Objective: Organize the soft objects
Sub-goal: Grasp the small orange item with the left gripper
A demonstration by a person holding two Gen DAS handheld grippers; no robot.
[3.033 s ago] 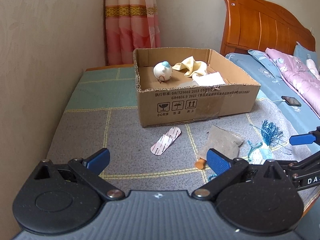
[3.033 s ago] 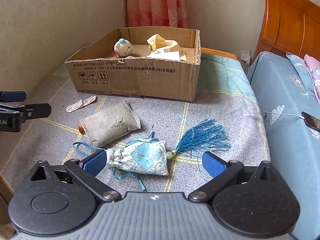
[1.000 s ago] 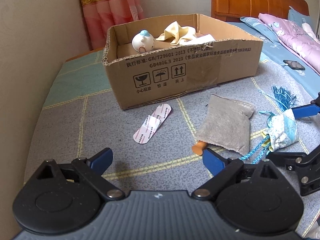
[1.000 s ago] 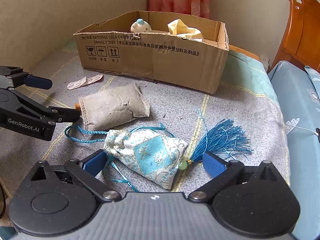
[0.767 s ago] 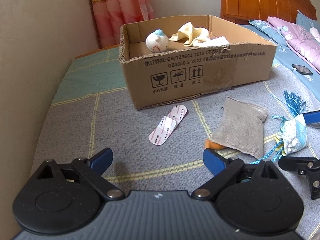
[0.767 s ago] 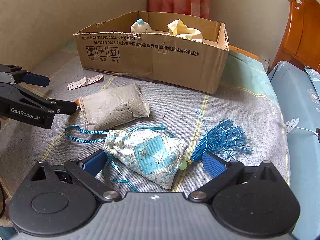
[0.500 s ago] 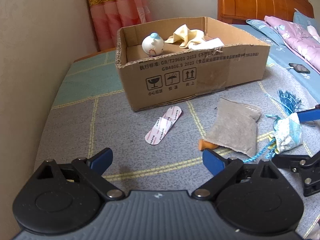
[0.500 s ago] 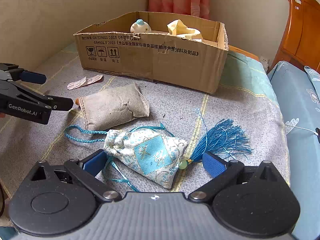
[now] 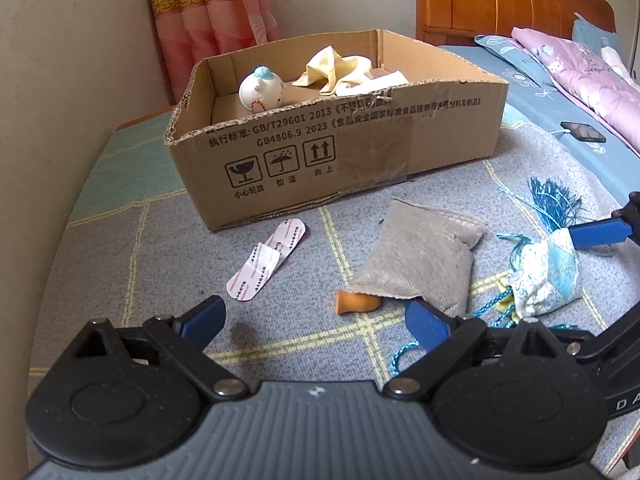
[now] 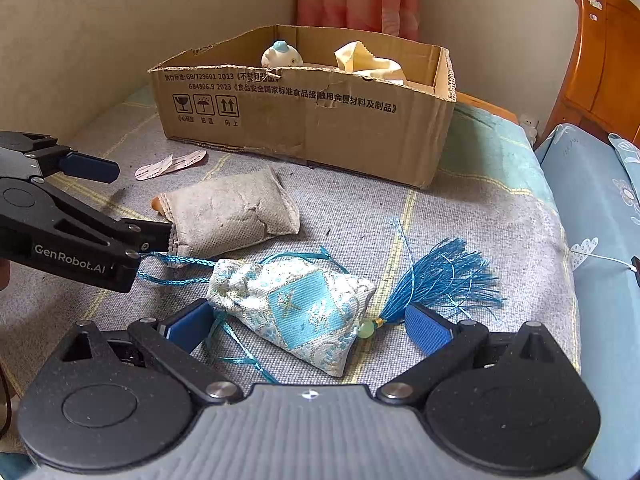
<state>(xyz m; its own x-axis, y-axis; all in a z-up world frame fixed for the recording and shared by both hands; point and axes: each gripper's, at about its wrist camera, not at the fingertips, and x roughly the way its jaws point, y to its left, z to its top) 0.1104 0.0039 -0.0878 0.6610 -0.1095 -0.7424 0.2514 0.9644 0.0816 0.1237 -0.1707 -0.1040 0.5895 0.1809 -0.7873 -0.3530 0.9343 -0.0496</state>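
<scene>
A grey fabric pouch [image 9: 420, 256] lies on the grey mat, also in the right wrist view [image 10: 228, 212]. A blue brocade sachet [image 10: 296, 308] with a blue tassel [image 10: 444, 276] lies between my right gripper's open fingers; it shows at the right of the left wrist view [image 9: 548, 276]. My right gripper [image 10: 308, 326] is open around the sachet. My left gripper [image 9: 316, 318] is open, its right finger at the pouch's near end. A cardboard box [image 9: 344, 148] holds a white round plush [image 9: 262, 90] and a yellow cloth [image 9: 336, 68].
A pink plaster strip [image 9: 268, 260] lies in front of the box. A small orange object [image 9: 356, 302] sticks out by the pouch. A bed with blue sheet, a phone [image 9: 582, 131] and a wooden headboard [image 9: 500, 0] is on the right. A wall and curtain [image 9: 212, 20] stand behind.
My left gripper has moved forward and right, closer to the grey pouch's near end. The right gripper stays open around the sachet.
</scene>
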